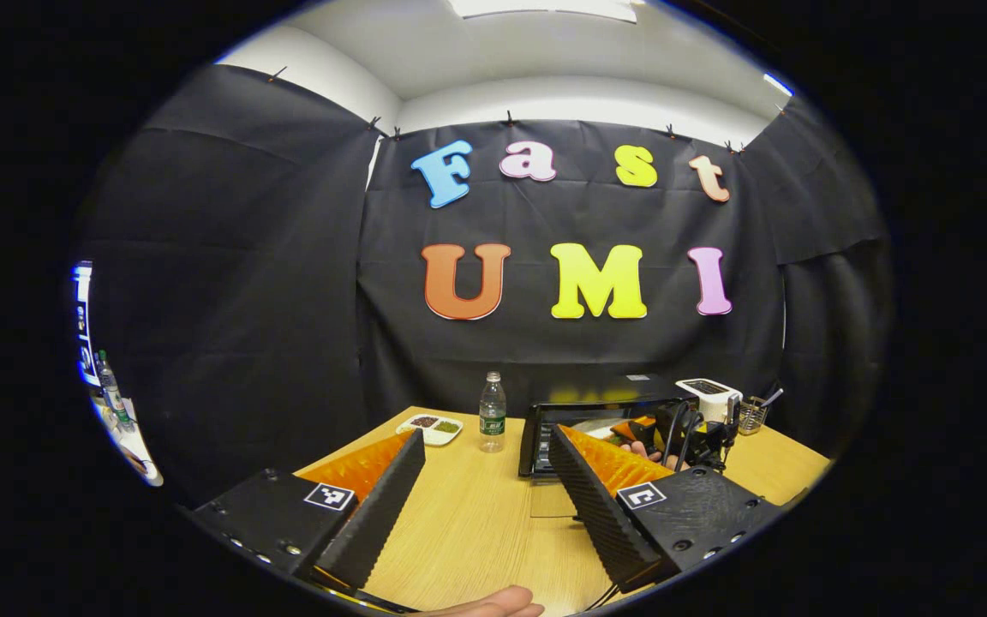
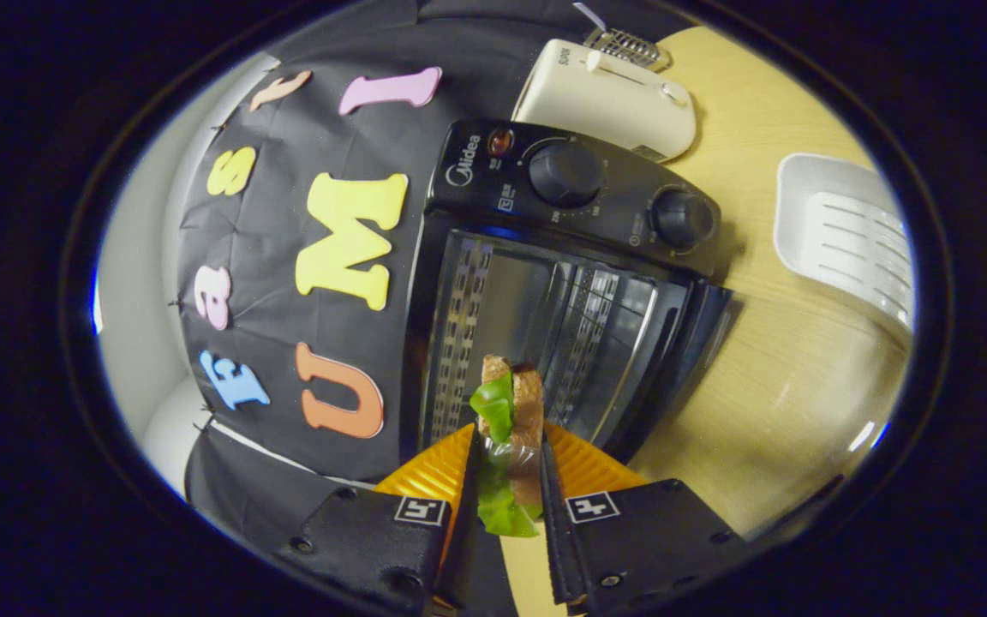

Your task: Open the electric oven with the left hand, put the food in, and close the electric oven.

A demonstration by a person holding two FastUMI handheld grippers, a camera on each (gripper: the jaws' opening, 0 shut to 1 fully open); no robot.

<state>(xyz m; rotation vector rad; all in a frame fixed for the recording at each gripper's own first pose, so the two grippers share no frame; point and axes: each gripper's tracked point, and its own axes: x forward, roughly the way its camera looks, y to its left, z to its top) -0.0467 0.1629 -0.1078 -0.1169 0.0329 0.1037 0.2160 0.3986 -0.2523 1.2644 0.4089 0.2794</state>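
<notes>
Holding the sandwich (image 2: 511, 428) clamped in your right hand-held gripper (image 2: 506, 488), you are facing the open electric oven (image 2: 545, 291) just ahead. Your left hand-held gripper (image 1: 485, 488) is hanging apart and empty; loading and closing are remaining.

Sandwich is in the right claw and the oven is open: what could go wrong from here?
1. The sandwich is pinched on edge by the right claw, with lettuce hanging loose; it could slip or shed filling on the way in.
2. The oven has its door open in front of the mouth; the claw might knock it.
3. The left claw hangs open away from the door, so closing needs a fresh reach past the water bottle.
</notes>
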